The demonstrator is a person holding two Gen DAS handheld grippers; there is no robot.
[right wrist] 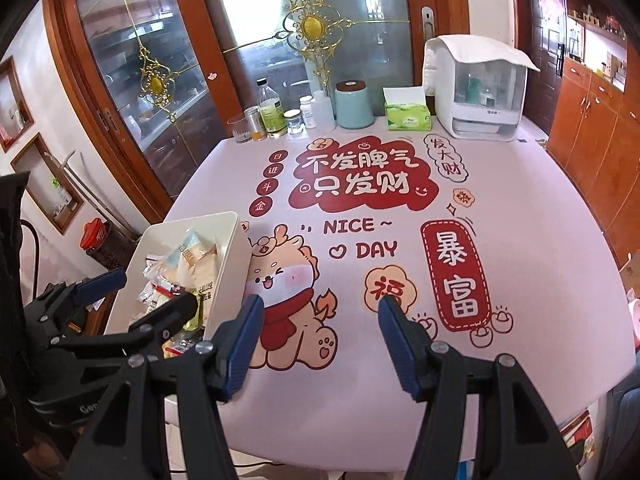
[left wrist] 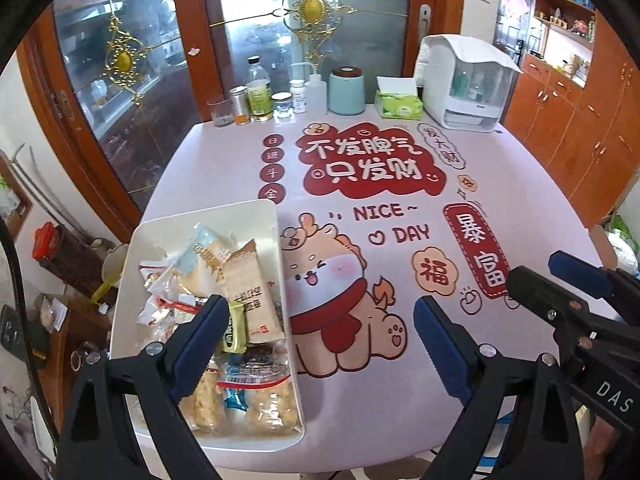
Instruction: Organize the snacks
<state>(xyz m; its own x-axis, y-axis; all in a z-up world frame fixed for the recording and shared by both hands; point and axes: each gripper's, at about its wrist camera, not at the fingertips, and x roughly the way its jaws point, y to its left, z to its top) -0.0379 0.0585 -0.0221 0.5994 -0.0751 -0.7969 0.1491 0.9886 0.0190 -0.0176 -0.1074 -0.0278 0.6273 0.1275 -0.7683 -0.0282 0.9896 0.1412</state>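
Snack packets (left wrist: 224, 304), a mixed heap of clear, white and green plastic wrappers, lie piled in a white rectangular plastic bin (left wrist: 128, 280) at the near left corner of the table. Bin stands on the pale tablecloth printed with a cartoon dragon and red characters (left wrist: 500, 184); no loose snack shows on the cloth.

Left gripper (left wrist: 320, 336): jaws wide, nothing between them; one blue pad hangs over the bin's contents, the other over the dragon print. Right gripper (right wrist: 320, 340): jaws wide and empty, over the cloth, just beside the bin's right wall.

Risks, as judged:
- Bin sits near the table's left edge; a sideways push from either gripper could slide it off.
- Packets overlap; a grip may take two at once or crush the puffed ones.
- Slick wrappers may slip from the pads.
- Glass bottles and jars (left wrist: 260, 96) along the far edge are well apart, a hazard only on a long reach.
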